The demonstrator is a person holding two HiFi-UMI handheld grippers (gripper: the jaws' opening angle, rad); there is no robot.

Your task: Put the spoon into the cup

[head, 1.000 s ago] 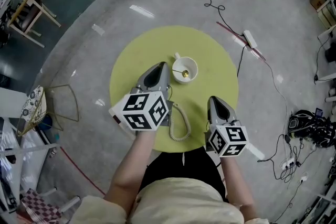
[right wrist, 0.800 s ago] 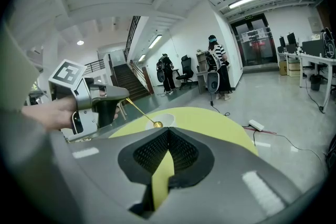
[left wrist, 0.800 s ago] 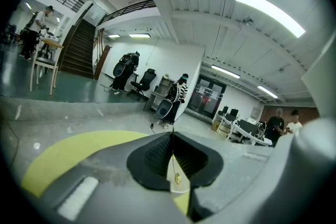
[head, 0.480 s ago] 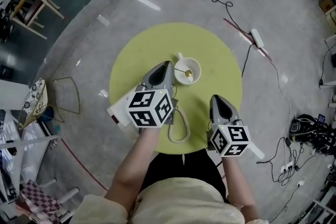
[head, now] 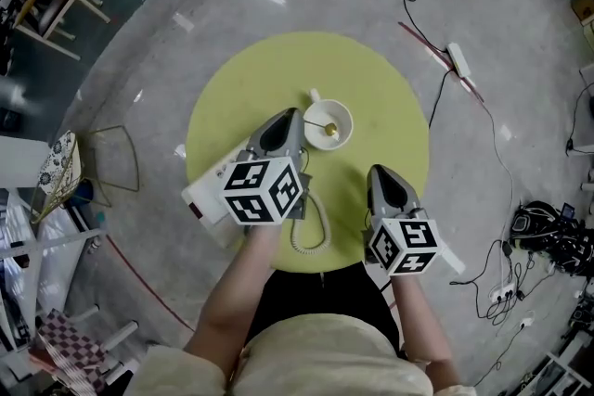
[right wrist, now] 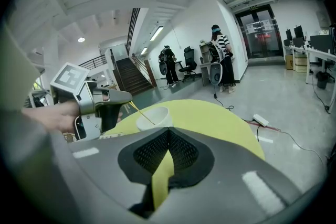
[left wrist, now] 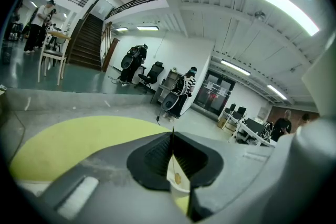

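Note:
A white cup (head: 348, 121) stands near the middle of the round yellow table (head: 371, 79). A thin gold spoon (head: 323, 126) leans in the cup, bowl down inside it. My left gripper (head: 299, 118) is just left of the cup, shut on the top of the spoon's handle. The right gripper view shows that grip from the side: the left gripper (right wrist: 130, 98), the spoon (right wrist: 142, 112) and the cup (right wrist: 157, 115). Between the left jaws I see the spoon (left wrist: 177, 178) down in the cup (left wrist: 178, 194). My right gripper (head: 376, 173) hangs over the table's near right, shut with nothing in it.
A coiled white cable (head: 316, 227) lies on the table's near edge between my arms. On the floor, a power strip (head: 459, 60) and cords run to the right. A wire stand (head: 116, 167) is at the left, a chair (head: 46, 9) at the far left.
Both grippers have sunk slightly over the table. The spoon stays in the cup, with the left gripper still shut on its handle.

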